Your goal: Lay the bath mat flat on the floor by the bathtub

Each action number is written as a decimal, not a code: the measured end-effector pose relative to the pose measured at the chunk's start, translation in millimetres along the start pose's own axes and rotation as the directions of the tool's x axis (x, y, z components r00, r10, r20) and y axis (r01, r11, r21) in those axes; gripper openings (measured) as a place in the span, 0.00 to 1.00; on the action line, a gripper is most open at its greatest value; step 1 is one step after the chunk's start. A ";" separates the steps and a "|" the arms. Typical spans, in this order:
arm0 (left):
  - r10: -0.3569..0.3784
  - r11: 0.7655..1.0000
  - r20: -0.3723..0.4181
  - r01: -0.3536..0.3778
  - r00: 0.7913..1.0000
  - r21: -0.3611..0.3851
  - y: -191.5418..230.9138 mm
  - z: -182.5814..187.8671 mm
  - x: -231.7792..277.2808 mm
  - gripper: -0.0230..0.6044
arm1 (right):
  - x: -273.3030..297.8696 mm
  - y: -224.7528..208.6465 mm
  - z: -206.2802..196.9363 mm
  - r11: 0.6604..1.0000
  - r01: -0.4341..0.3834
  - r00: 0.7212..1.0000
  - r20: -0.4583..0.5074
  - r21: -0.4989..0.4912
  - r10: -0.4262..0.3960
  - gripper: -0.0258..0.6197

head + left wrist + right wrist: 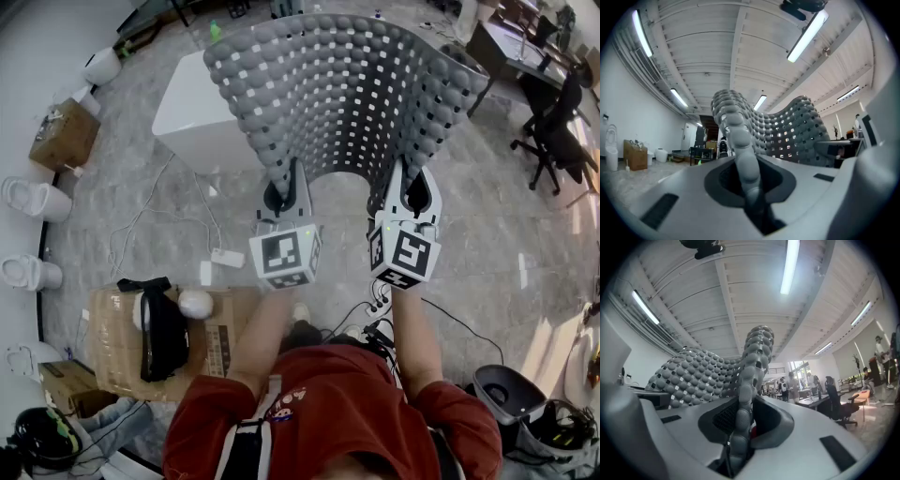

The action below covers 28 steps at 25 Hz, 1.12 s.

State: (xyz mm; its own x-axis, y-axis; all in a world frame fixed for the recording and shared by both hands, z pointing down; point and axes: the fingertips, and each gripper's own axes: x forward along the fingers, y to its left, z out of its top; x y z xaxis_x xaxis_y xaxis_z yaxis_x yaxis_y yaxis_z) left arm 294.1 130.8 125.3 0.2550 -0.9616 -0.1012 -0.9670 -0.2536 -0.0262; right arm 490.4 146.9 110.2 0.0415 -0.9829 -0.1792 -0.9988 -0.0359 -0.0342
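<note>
The grey bath mat [342, 89], studded with round bumps and square holes, hangs curved in the air in front of me, held by its near edge. My left gripper [280, 195] is shut on the mat's left corner, and the mat's edge [740, 140] rises from between its jaws. My right gripper [411, 195] is shut on the right corner, with the edge [749, 376] standing up between its jaws. The white bathtub [192, 117] stands on the floor beyond the mat, to the left, partly hidden by it.
A cardboard box [155, 342] with black gear and a white object sits at my lower left. Toilets [36, 199] line the left wall. Cables [173, 225] cross the tiled floor. Black office chairs [555, 131] and a desk [511, 47] stand at the right.
</note>
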 end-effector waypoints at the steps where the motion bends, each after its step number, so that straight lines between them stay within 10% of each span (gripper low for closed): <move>1: -0.009 1.000 0.000 0.009 1.000 0.004 -5.7 2.6 -7.4 0.12 | -9.3 -2.9 3.0 1.000 0.009 1.000 -0.005 -0.006 -0.009 0.17; 28: -0.192 0.977 -0.047 0.187 0.980 -0.105 24.5 -16.0 -11.7 0.12 | -25.0 37.0 -11.3 0.987 0.159 0.981 -0.108 -0.031 -0.161 0.18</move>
State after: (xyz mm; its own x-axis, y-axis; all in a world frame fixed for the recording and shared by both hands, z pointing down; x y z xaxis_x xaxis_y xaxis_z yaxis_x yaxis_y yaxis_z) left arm 267.5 134.2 141.8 0.4358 -0.8988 -0.0471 -0.8969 -0.4381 0.0601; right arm 452.2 168.1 124.5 0.1990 -0.9779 -0.0641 -0.9798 -0.1973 -0.0315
